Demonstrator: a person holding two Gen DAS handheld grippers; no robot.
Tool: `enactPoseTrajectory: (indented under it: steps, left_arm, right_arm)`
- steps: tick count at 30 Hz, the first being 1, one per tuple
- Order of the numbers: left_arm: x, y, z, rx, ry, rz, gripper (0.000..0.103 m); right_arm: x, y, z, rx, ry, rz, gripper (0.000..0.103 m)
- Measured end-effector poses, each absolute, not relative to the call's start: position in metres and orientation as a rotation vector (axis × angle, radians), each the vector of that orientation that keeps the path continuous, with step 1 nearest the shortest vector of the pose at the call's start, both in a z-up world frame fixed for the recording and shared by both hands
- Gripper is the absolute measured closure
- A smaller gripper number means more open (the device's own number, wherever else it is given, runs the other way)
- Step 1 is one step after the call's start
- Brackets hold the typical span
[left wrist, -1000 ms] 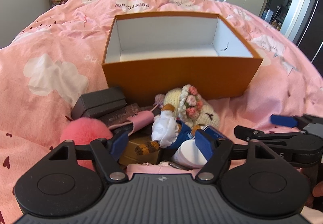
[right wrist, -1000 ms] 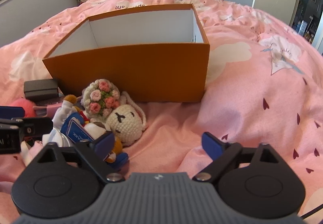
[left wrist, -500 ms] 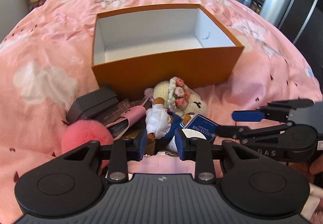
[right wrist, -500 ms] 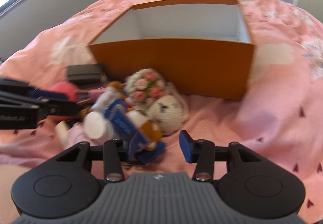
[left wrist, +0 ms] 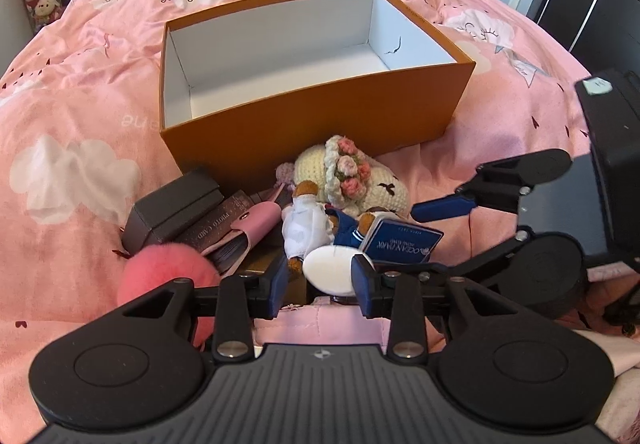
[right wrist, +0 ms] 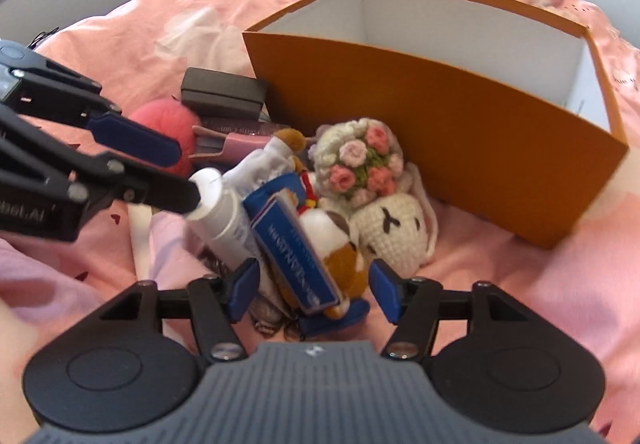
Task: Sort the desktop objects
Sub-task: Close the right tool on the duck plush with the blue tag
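Pink bedding (left wrist: 80, 92) printed with white clouds is covering the bed you are working over, and an open orange box (left wrist: 320, 124) with a bare white inside is sitting on it. Just in front of the box's near wall, a heap of small things is lying together: a cream crocheted doll (left wrist: 352, 180) wearing a flower wreath, a small bear in white clothes (left wrist: 306, 228), a blue card (left wrist: 400, 242), a white tube (right wrist: 224, 216), a pink pompom (left wrist: 168, 276), a pink pouch (left wrist: 258, 222) and a dark case (left wrist: 172, 210).

You are holding your left gripper (left wrist: 320, 280) low at the near edge of the heap, its jaws partly closed around the white tube's round end; whether the pads are actually pressing on it, I cannot tell.

You are holding your right gripper (right wrist: 312, 284) beside it, jaws partly open and straddling the blue card and a brown-and-white plush (right wrist: 340, 244) without visibly touching them. In the right wrist view, one left finger (right wrist: 132, 138) is reaching in from the left above the tube.
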State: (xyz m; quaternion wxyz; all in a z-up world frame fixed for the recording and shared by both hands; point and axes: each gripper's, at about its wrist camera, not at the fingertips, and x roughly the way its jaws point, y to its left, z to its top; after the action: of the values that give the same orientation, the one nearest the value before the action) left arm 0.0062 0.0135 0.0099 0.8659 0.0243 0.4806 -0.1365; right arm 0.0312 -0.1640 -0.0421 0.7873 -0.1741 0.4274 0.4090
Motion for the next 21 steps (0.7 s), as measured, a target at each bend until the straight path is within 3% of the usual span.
enactPoseTrajectory:
  steps: [1, 9, 16, 21]
  left_arm:
    - [0.006, 0.014, 0.01, 0.049, 1.004, -0.283, 0.052]
    - [0.011, 0.015, 0.011, 0.035, 1.002, -0.265, 0.052]
    - [0.013, 0.01, 0.013, 0.066, 0.994, -0.274, 0.052]
    - [0.016, 0.004, 0.018, 0.079, 0.98, -0.299, 0.052]
  right_arm:
    - [0.033, -0.162, -0.043, -0.379, 0.918, 0.881, 0.04]
    - [0.041, -0.147, -0.053, -0.367, 0.921, 0.89, 0.038]
    - [0.03, -0.153, -0.047, -0.383, 0.9, 0.874, 0.055]
    - [0.025, -0.178, -0.028, -0.341, 0.89, 0.83, 0.056]
